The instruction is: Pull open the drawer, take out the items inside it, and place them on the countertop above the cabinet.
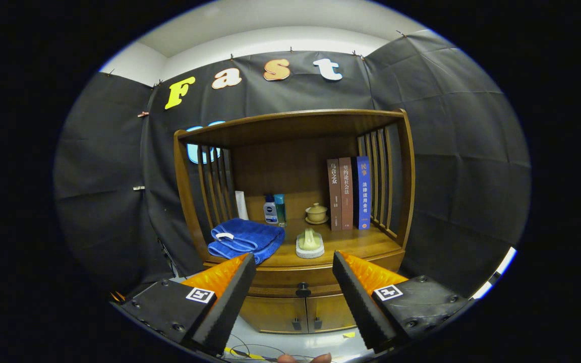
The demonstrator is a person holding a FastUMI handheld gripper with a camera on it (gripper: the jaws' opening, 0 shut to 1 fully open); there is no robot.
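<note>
A wooden cabinet with an open shelf niche stands ahead of me. Its drawer sits shut under the countertop, with a dark round knob at its middle. My gripper is open, its two fingers spread wide and held off the cabinet front; the knob shows between them, a little beyond. Nothing is between the fingers. What the drawer holds is hidden.
On the countertop lie a folded blue towel, a pale scrubber on a pad, two bottles, a lidded cup and three upright books. Two small doors sit below the drawer. Cables lie on the floor.
</note>
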